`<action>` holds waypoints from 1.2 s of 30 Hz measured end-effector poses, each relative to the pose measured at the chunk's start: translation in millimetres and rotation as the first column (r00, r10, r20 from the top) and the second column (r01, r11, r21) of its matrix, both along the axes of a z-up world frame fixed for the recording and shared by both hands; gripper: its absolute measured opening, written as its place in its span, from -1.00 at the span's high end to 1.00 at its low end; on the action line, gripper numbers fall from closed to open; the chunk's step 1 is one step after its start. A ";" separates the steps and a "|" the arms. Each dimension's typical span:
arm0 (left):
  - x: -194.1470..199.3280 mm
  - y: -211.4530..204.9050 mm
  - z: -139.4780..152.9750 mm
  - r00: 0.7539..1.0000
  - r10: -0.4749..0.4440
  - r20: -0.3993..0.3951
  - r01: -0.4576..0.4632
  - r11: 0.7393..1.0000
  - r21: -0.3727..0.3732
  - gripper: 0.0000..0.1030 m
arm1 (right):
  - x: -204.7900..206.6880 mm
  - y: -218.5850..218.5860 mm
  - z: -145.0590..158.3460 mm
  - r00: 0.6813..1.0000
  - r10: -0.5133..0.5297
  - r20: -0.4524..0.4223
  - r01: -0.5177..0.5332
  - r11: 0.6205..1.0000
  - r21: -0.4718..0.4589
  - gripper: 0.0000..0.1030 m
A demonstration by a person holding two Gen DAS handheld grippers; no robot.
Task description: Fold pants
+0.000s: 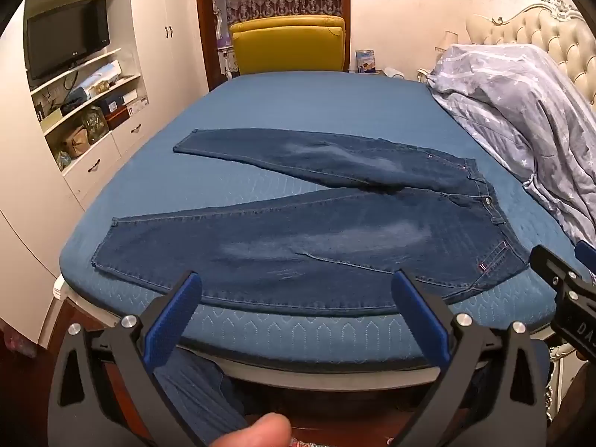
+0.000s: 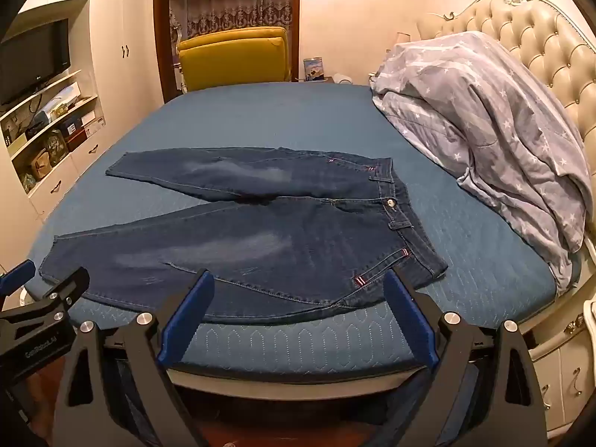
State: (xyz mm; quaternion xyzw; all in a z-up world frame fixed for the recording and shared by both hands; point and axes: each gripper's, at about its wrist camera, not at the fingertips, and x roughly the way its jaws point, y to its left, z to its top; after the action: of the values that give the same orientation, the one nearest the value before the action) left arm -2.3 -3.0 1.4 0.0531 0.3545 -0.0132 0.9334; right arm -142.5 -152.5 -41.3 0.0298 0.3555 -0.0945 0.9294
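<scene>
A pair of dark blue jeans (image 1: 305, 238) lies flat and spread on the blue bed (image 1: 298, 104), waistband to the right, the two legs splayed apart toward the left. They also show in the right wrist view (image 2: 260, 238). My left gripper (image 1: 296, 283) is open and empty, held just off the bed's near edge in front of the near leg. My right gripper (image 2: 298, 283) is open and empty, in front of the near hip by the pocket. Each gripper shows at the edge of the other's view.
A grey star-print duvet (image 2: 484, 130) is heaped at the right against the tufted headboard (image 2: 540, 44). A yellow chair (image 1: 287, 43) stands beyond the bed's far edge. White shelves with a TV (image 1: 67, 41) line the left wall. A nightstand (image 2: 566, 354) stands at the right.
</scene>
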 end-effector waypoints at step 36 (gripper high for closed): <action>-1.8 2.9 0.4 1.000 0.001 -0.028 -0.002 0.999 -0.040 -0.97 | -0.2 2.7 0.4 1.000 0.012 0.004 -0.012 1.000 0.015 -0.73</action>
State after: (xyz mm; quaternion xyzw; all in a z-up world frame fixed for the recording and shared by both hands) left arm -4.0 -0.1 1.8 0.0338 0.3671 -0.0201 0.9294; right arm -142.7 -149.8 -41.0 0.0350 0.3544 -0.0863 0.9305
